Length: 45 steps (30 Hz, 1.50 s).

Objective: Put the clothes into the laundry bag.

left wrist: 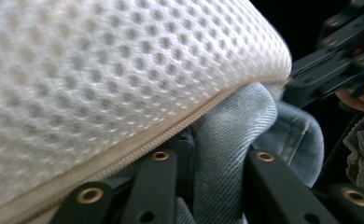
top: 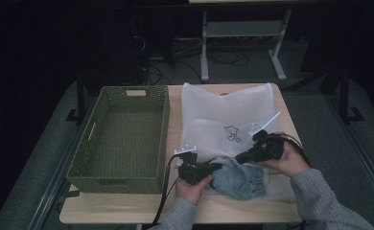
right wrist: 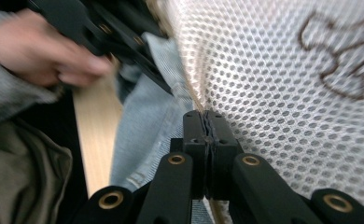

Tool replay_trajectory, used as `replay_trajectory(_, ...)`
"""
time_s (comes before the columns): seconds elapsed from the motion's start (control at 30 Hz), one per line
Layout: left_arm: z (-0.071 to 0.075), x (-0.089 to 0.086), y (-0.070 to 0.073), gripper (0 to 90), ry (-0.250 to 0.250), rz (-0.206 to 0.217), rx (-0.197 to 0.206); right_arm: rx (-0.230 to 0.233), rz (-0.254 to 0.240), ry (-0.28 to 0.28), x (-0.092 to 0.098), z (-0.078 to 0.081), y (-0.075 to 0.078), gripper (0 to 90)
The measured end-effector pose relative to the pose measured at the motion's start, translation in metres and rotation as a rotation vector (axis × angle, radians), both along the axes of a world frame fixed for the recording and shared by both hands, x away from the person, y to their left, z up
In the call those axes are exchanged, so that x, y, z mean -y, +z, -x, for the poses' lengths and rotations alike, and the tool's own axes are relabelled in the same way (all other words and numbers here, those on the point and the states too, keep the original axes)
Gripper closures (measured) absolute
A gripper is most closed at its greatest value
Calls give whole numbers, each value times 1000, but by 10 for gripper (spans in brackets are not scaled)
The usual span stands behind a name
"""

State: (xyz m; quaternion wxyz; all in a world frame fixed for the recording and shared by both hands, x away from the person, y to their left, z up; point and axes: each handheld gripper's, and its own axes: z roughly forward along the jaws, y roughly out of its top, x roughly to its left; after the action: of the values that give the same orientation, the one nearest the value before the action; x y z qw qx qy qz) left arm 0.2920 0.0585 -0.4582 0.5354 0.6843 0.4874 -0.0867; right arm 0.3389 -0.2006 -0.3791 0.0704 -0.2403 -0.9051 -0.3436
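Grey knit sleeves [top: 180, 215] nearest the lens in the high view, reaching in over a pale wooden table [top: 271, 206]. Ahead of them, left tongs [top: 214, 167] and right tongs [top: 240, 158] meeting at the near edge of a flat white mesh zip bag [top: 223, 110], with a crumpled pale blue denim garment [top: 238, 182] lying half at the bag's mouth, half out on the table. To the left, touching nothing in play, a deep olive-green woven plastic basket [top: 118, 184] (bare inside).

From the left gripper view: black jaws pressed on a fold of the denim [left wrist: 222, 130], just under the bag's zip hem [left wrist: 101, 70], right tongs [left wrist: 329, 70] close beyond.

From the right gripper view: jaws closed tight, tip to tip, pinching the zip edge of the mesh [right wrist: 287, 93] as far as can be told (any layer between the tips too thin to make out). Denim [right wrist: 143, 130] beside them, a blurred hand [right wrist: 40, 51] behind.

Step in hand, judged from this: stuffing the garment into the bag, mouth held up on one side, cloth fed in from the other. Well short of done, most of the denim outside.

Next move, by the look of it: keep the hem lifted, drive the gripped fold deeper under the mesh, then let go and take a fresh bite on the trailing cloth. Worth watching: zip teeth snagging the denim.
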Motion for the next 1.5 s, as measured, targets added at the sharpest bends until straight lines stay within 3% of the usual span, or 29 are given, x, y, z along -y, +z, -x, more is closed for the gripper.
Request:
replay_trajectory(0.13, 7, -15, -2, 528, -9, -30, -13, -31, 0, 5, -6, -4, -16, 880)
replay_trajectory(0.2, 10, -20, -3, 414, -4, -9, -30, -34, -2, 7, -7, -7, -17, 879)
replay_trajectory(0.3, 19, -25, -1, 348, -9, -14, -27, -38, -4, 1, -7, -8, -17, 878)
replay_trajectory(0.43, 29, -24, -2, 333, -60, -82, -10, -32, -14, -4, -4, -7, -15, 877)
replay_trajectory(0.53, 27, -20, -7, 427, -67, -101, -37, -31, -19, -5, -5, -6, -15, 877)
replay_trajectory(0.63, 20, -11, -15, 653, -61, -105, -60, -34, -24, 3, -8, -6, -17, 878)
replay_trajectory(0.67, 18, -9, -16, 722, -55, -98, -50, -34, -27, 3, -9, -6, -18, 879)
replay_trajectory(0.77, 15, 1, -15, 795, -5, -80, 20, -40, -43, 15, -11, -5, -17, 881)
replay_trajectory(0.9, 12, 7, -7, 823, 28, -28, 58, -29, -65, 27, -12, -1, -8, 881)
replay_trajectory(1.07, 10, 10, 5, 824, 72, 27, 77, 0, -109, 59, -14, 6, 11, 883)
replay_trajectory(1.17, 9, 10, 1, 822, 105, 28, 73, 17, -100, 70, -17, 10, 16, 883)
replay_trajectory(1.23, 10, 8, -4, 812, 105, 15, 65, 4, -76, 58, -17, 8, 8, 882)
replay_trajectory(1.33, 13, 2, -12, 739, 92, -10, 49, -32, -58, 44, -16, 4, -9, 881)
replay_trajectory(1.5, 24, -8, -11, 393, 69, -60, 26, -66, -58, 34, -16, -2, -24, 879)
